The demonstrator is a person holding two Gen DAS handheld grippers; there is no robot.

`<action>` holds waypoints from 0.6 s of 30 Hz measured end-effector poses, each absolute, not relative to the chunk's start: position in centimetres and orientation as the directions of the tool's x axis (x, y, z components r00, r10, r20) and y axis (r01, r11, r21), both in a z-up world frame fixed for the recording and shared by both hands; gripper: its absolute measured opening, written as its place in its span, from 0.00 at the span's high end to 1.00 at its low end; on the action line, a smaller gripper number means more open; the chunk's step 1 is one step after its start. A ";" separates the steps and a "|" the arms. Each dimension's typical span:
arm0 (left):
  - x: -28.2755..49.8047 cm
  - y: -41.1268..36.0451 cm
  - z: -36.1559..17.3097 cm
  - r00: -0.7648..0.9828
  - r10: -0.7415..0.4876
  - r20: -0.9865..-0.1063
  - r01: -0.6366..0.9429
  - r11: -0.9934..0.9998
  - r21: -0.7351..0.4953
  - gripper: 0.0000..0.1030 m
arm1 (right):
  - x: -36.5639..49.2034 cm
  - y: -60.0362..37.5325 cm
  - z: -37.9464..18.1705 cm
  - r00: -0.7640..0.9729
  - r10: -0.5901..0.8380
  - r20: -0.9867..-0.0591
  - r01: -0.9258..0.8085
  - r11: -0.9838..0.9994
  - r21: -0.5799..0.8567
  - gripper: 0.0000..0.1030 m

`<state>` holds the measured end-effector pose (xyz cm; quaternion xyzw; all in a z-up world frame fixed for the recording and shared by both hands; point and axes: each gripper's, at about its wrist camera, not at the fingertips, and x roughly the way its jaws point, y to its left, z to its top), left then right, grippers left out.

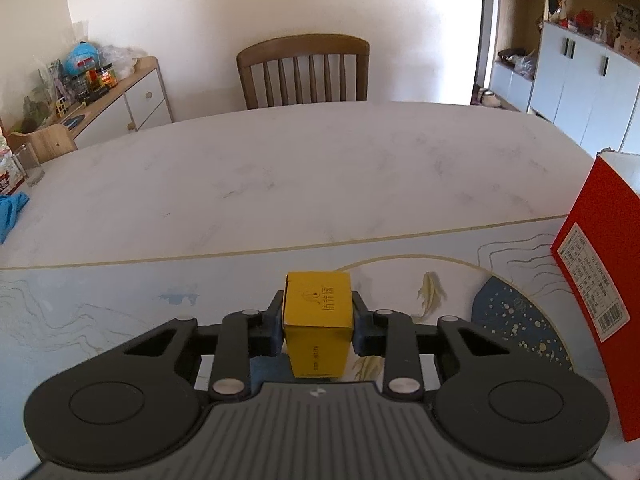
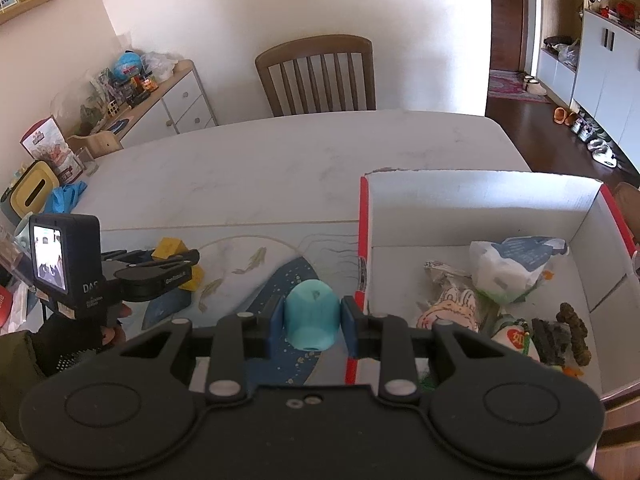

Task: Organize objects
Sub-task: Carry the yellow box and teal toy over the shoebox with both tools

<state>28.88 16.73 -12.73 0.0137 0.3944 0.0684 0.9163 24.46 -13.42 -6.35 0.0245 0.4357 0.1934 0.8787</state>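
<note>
My left gripper [image 1: 318,312] is shut on a small yellow carton [image 1: 318,320] and holds it upright just above the patterned mat [image 1: 120,312]. The right wrist view shows that gripper [image 2: 176,258] at the left with the yellow carton [image 2: 168,247] in it. My right gripper [image 2: 313,318] is shut on a turquoise rounded object [image 2: 310,316], held over the mat just left of the red-and-white cardboard box [image 2: 480,200]. The box [image 1: 596,280] stands at the right edge of the left wrist view. Inside the box lie several packets and snacks [image 2: 508,276].
A wooden chair [image 1: 304,70] stands at the table's far side. A glass [image 1: 30,164] and a blue cloth [image 1: 12,210] lie at the table's left edge, with a yellow tissue box [image 2: 30,192] nearby. A cluttered sideboard [image 2: 160,96] stands by the wall.
</note>
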 end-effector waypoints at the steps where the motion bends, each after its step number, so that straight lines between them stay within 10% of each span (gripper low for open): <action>1: 28.8 16.6 -12.6 0.677 0.135 -0.724 -0.110 0.991 0.082 0.71 | 24.5 -13.5 -6.3 0.547 0.363 -0.754 -0.319 0.924 0.212 0.72; 18: 26.7 11.6 -4.3 0.659 0.032 -0.752 0.000 0.999 0.043 0.71 | 24.3 -19.7 -5.2 0.602 0.363 -0.711 -0.287 0.929 0.232 0.72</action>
